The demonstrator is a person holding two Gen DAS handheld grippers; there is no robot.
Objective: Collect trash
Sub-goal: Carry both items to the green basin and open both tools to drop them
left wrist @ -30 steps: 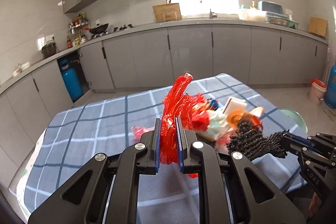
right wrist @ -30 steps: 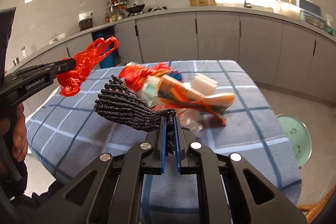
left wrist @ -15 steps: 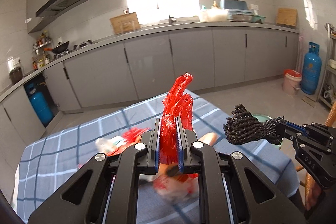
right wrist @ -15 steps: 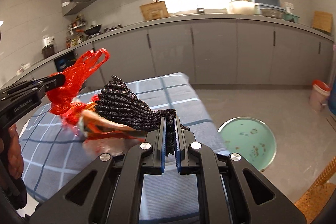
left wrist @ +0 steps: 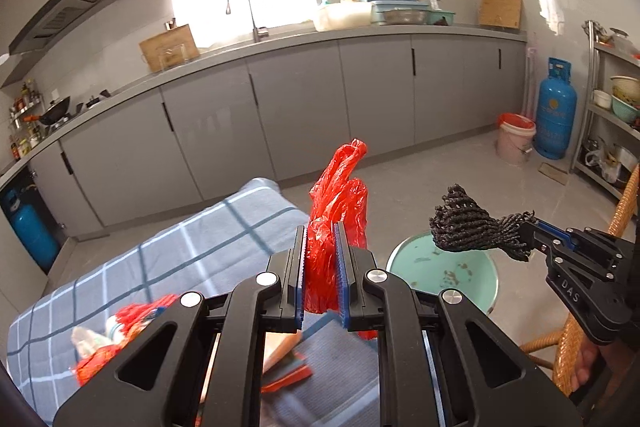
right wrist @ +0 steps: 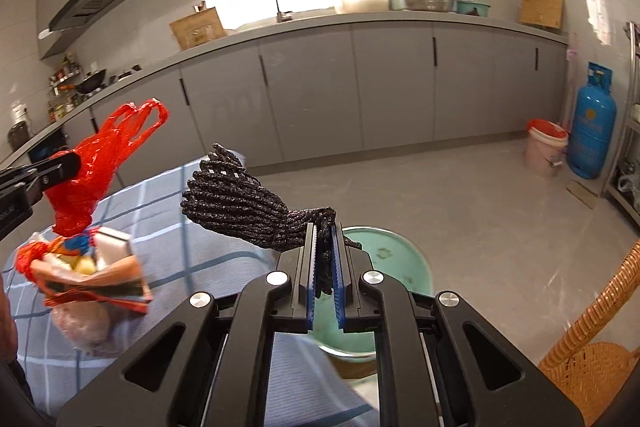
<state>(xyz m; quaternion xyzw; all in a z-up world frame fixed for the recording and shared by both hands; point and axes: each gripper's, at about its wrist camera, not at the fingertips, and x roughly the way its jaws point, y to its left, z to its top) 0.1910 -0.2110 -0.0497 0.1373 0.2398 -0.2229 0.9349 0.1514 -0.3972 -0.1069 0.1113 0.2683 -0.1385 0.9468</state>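
Observation:
My left gripper (left wrist: 320, 231) is shut on the bunched handles of a red plastic bag (left wrist: 338, 195), which stick up past the fingers. Seen from the right wrist, the red bag (right wrist: 92, 163) hangs from the left gripper (right wrist: 76, 161) with wrappers and packets (right wrist: 88, 275) bulging out above the checked blue tablecloth (right wrist: 224, 267). Beside it, my right gripper (right wrist: 325, 227) is shut on a black net (right wrist: 236, 203) that fans out to the upper left. In the left wrist view the right gripper (left wrist: 524, 227) holds the black net (left wrist: 464, 227) over a round teal top (left wrist: 442, 269).
The round teal top (right wrist: 384, 251) stands on the floor just past the table corner. A wicker chair (right wrist: 592, 347) is at the right. Farther off are a pale bucket (left wrist: 516, 137), a blue gas cylinder (left wrist: 554, 109), a metal shelf rack (left wrist: 612, 131) and grey cabinets (left wrist: 360, 99).
Both grippers swung right together, carrying the red bag and the black net from over the table's middle to its right corner. The teal top and floor came into view.

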